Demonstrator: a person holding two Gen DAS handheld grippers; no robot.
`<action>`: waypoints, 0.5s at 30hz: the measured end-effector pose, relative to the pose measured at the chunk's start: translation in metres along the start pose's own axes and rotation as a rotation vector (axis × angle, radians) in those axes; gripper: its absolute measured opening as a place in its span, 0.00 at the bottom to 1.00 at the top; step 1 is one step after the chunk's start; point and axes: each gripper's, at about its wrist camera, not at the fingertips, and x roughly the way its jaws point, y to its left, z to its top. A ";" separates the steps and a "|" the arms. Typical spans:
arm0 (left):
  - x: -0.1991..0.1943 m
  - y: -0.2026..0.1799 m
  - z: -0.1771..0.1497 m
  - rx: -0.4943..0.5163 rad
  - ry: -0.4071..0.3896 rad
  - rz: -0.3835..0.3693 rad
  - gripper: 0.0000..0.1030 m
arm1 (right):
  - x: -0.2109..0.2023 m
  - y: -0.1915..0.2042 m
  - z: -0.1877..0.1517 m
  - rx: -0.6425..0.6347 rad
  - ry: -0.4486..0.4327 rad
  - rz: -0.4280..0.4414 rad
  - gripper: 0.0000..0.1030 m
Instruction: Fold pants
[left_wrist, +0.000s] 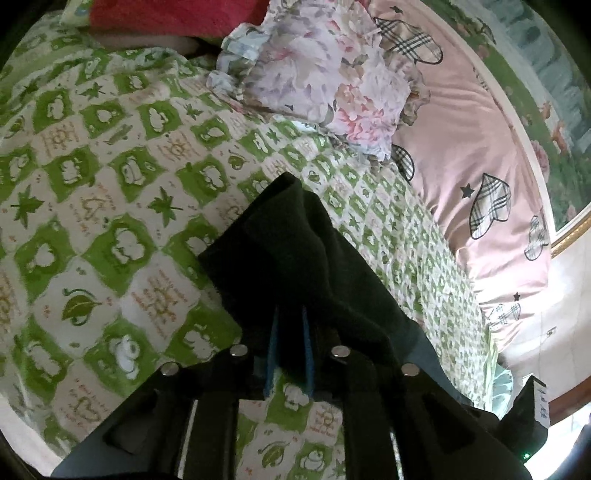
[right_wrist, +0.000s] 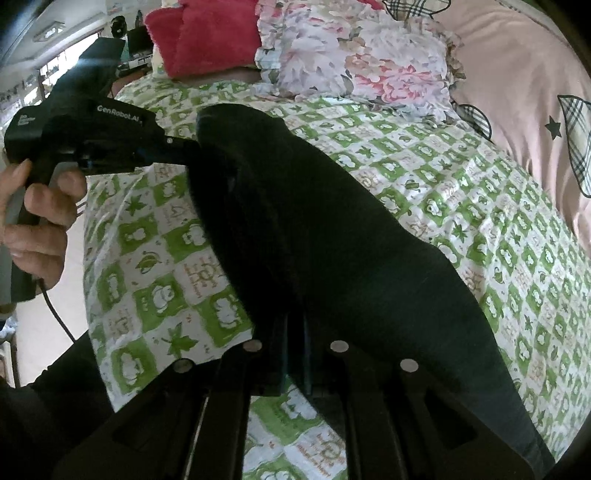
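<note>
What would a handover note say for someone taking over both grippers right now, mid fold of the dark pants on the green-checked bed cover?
Left gripper: pants edge between its blue pads, grip looks loose.
Right gripper: shut on the near edge of the pants.
Pants: a dark strip lying across the green-checked bed cover, spanning between the two grippers. Floral pillow lies behind, clear of them.
Done: the pants look doubled along their length, though I can't be sure.
Left: probably fold end to end, then flatten.

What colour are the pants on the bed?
Black, or very dark. The pants show best in the right wrist view, lying on the green-and-white sheet.
</note>
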 end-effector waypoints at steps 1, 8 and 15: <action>-0.003 0.001 -0.001 -0.001 0.001 0.001 0.20 | -0.002 0.000 -0.001 0.000 0.001 0.004 0.08; -0.017 0.003 0.002 -0.025 0.013 0.034 0.53 | -0.019 -0.004 -0.002 0.064 -0.026 0.082 0.14; -0.017 -0.002 0.009 -0.031 0.032 0.100 0.62 | -0.036 -0.022 0.005 0.180 -0.086 0.161 0.42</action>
